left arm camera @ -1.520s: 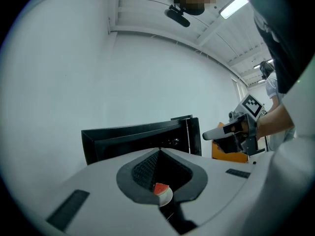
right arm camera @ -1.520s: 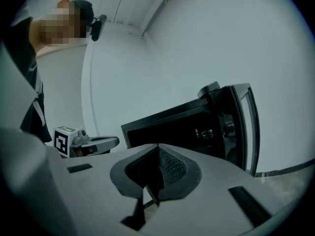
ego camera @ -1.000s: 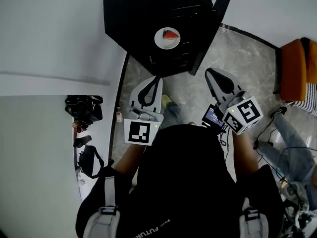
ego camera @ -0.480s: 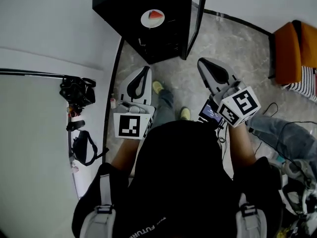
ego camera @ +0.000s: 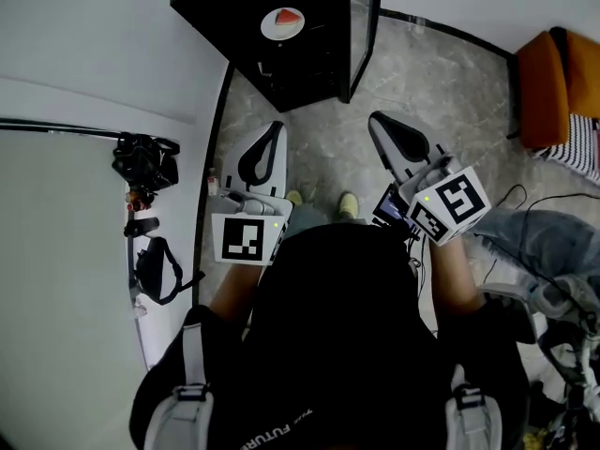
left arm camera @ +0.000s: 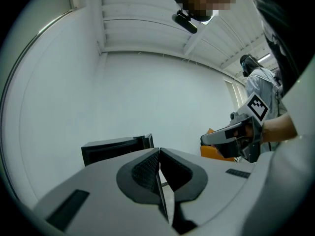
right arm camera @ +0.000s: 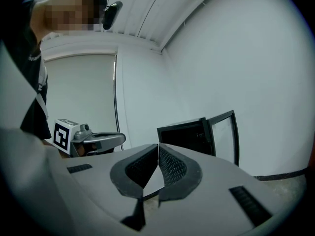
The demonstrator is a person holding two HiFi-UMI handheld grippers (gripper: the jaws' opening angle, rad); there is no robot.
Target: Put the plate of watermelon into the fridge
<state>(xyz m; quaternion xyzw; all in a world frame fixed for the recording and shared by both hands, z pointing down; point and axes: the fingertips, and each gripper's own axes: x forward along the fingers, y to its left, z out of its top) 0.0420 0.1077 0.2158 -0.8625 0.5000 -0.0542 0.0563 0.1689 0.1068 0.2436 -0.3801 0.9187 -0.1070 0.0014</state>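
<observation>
- Grey marble floor [ego camera: 450, 92] and white walls frame the scene. A low black box-shaped fridge [ego camera: 281, 64] stands at 12 o'clock from you, its glass-panelled door [ego camera: 364, 26] swung open edge-on at its right.
- You will find the round white plate [ego camera: 270, 28] with its red wedge of watermelon [ego camera: 289, 17] on the fridge's top, not inside it.
- Your left gripper [ego camera: 276, 127] and right gripper [ego camera: 377, 118] both point level toward the fridge. Each has its grey jaws pressed together on nothing, well short of the plate.
- Reach in with the jaws closed like this and you would probably nudge the plate toward 12 o'clock rather than take it. On a smooth top it could slide off the far edge.
- Pinch only one thin rim and the plate may tip, and the loose wedge would likely skid off.
- At 1 o'clock the open door stands close to the right gripper's path. A knock could swing it shut or jolt the fridge under the plate.
- Black cables [ego camera: 511, 200] trail on the floor at 3 o'clock and could catch your foot.
</observation>
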